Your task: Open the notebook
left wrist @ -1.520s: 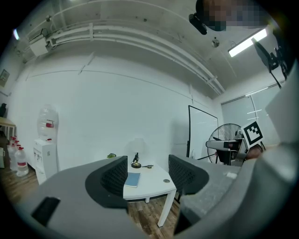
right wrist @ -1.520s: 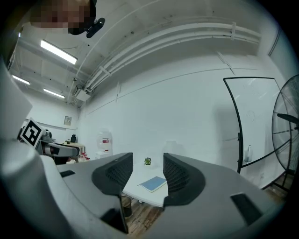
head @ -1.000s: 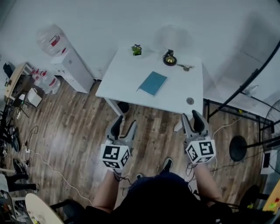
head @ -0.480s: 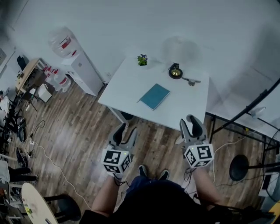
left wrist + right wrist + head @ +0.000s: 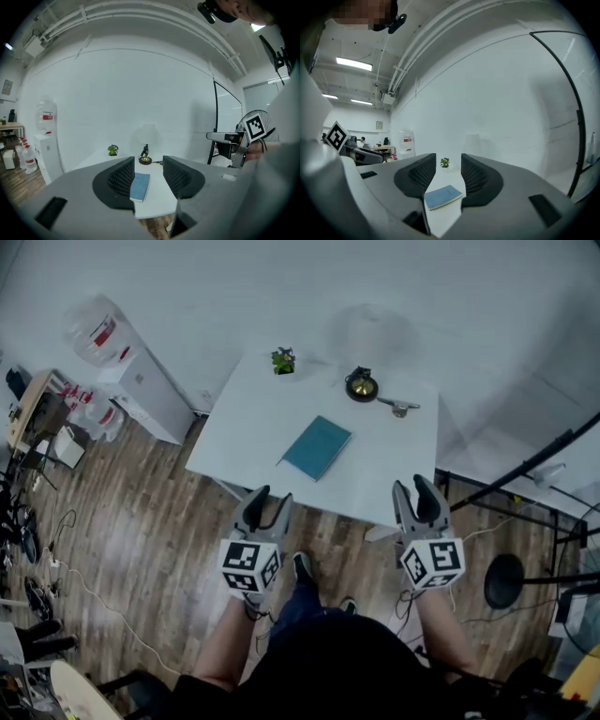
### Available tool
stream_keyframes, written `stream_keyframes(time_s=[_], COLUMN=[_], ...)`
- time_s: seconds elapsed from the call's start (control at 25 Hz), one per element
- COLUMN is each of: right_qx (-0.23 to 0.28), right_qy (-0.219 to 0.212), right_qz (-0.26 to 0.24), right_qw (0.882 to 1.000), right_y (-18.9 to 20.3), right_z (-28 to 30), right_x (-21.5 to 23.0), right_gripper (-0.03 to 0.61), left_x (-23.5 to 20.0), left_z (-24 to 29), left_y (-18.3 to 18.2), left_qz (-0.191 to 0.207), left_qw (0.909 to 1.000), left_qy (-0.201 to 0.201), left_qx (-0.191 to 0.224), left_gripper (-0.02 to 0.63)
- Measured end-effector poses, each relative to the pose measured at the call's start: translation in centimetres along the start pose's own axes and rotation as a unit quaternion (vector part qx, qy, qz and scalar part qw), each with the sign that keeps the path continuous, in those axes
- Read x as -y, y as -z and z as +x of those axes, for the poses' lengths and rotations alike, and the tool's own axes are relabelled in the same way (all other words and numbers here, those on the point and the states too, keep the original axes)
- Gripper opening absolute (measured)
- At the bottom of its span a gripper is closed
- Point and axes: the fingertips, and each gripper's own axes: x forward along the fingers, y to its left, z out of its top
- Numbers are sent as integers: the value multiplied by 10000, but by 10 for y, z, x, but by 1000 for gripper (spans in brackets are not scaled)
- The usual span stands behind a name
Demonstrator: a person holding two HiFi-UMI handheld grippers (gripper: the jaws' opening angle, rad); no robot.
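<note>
A closed teal notebook (image 5: 317,447) lies slanted near the middle of the white table (image 5: 394,460). Both grippers hover over the wooden floor just short of the table's near edge, pointing toward it. My left gripper (image 5: 269,498) is open; its jaws have just been closing a little with nothing between them. My right gripper (image 5: 412,486) is open too, its jaws also just narrowed and empty. In the left gripper view the notebook (image 5: 139,186) shows far off through the gap of the left gripper (image 5: 148,161). The right gripper (image 5: 448,159) frames the notebook (image 5: 443,197) likewise.
At the table's far edge stand a small potted plant (image 5: 282,359), a dark brass ornament (image 5: 361,385) and a small metal item (image 5: 398,408). A water dispenser (image 5: 127,371) is at the left by the wall. A black stand base (image 5: 506,582) and cables lie at right.
Both grippers have moved forward to the table's near edge, and the person's feet have stepped closer. The notebook has not moved.
</note>
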Motion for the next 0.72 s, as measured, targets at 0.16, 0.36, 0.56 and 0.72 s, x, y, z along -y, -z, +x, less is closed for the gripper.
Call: stream_keyframes(time_s=[0.16, 0.36, 0.56, 0.72], right_qx=[-111, -287, -549, -713], right_qy=[451, 747, 973, 1038], right_qz=[-10, -56, 56, 175], right_qw=[9989, 9968, 9937, 9919], right_y=[-7, -3, 22, 38], right_z=[49, 109, 144, 159], right_x=[15, 10, 14, 23], right_gripper=[164, 160, 156, 153], left_x=[-34, -77, -91, -86], left_z=[62, 129, 179, 202], left_y=[-8, 8, 52, 95], left_qz=[74, 259, 450, 684], left_qw=[9991, 9960, 9888, 9810], left_qy=[408, 746, 1114, 1310], left_qx=[-87, -427, -891, -1253], left_gripper=[184, 183, 181, 181])
